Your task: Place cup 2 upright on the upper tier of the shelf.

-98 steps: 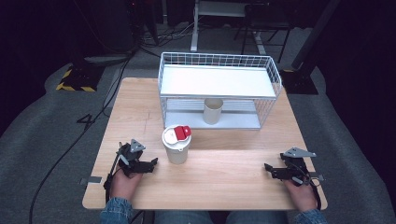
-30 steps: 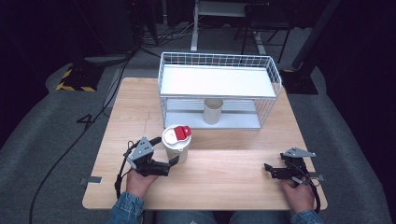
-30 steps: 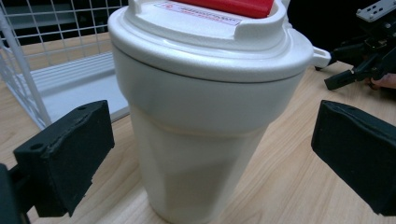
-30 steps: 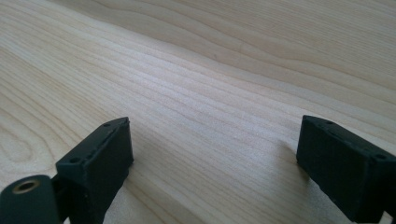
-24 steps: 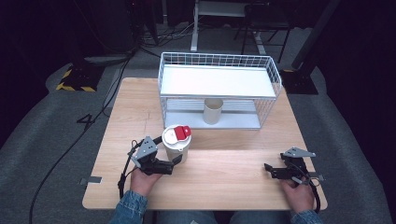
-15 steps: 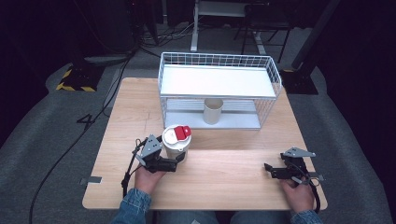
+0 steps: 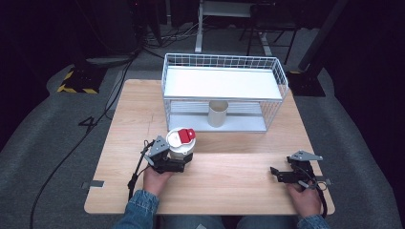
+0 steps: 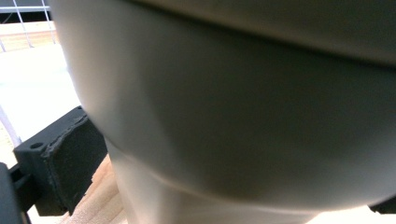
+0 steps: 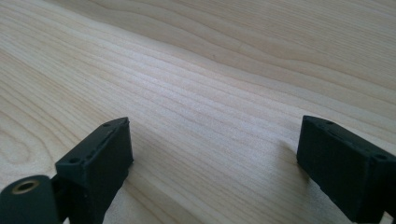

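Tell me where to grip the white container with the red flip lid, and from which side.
Grip the white container on its round side wall below the wider lid, coming level from the person's side. It stands upright, and the left gripper already has a jaw either side of it.

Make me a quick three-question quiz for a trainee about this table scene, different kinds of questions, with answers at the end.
1. True or false: the right gripper rests on the table with its jaws apart and nothing between them.
2. Which gripper is at the white container with the red-and-white lid? A) left B) right C) neither
3. Fill in: the open cup stands on the ______ level of the white wire rack.

Key: 1 true; 2 A, the left gripper; 3 lower.
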A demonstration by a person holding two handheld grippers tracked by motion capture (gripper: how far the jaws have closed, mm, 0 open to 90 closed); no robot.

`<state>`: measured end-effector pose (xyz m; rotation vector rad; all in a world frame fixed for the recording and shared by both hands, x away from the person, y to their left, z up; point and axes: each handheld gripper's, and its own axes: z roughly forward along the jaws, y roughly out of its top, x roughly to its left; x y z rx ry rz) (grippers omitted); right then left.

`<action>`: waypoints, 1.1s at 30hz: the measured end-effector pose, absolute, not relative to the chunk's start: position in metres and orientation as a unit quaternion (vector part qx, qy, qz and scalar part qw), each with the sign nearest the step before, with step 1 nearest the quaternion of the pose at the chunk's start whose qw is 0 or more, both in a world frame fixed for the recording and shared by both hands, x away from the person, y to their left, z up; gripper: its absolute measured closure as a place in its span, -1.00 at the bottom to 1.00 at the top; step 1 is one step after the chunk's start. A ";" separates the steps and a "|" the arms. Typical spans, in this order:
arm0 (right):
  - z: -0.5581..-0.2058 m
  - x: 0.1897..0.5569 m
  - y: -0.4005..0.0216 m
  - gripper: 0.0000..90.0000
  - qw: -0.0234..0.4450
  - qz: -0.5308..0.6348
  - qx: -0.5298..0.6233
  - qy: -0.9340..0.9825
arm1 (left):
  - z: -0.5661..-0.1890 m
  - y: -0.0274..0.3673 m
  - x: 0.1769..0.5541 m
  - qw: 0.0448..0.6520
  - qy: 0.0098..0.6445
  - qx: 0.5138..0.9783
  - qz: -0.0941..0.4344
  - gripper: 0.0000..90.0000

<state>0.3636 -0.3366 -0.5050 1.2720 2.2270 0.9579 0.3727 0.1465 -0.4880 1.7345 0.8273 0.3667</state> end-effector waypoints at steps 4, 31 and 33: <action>-0.505 0.364 -0.337 -0.77 0.201 0.343 0.455 0.797 | -0.490 0.144 0.372 0.562 0.343 0.735 0.159 -0.86; -0.505 0.363 -0.337 -0.77 0.200 0.343 0.455 0.797 | -0.491 0.144 0.369 0.554 0.343 0.737 0.180 -0.72; -0.505 0.363 -0.337 -0.77 0.201 0.343 0.455 0.797 | -0.491 0.144 0.369 0.555 0.345 0.735 0.180 -0.72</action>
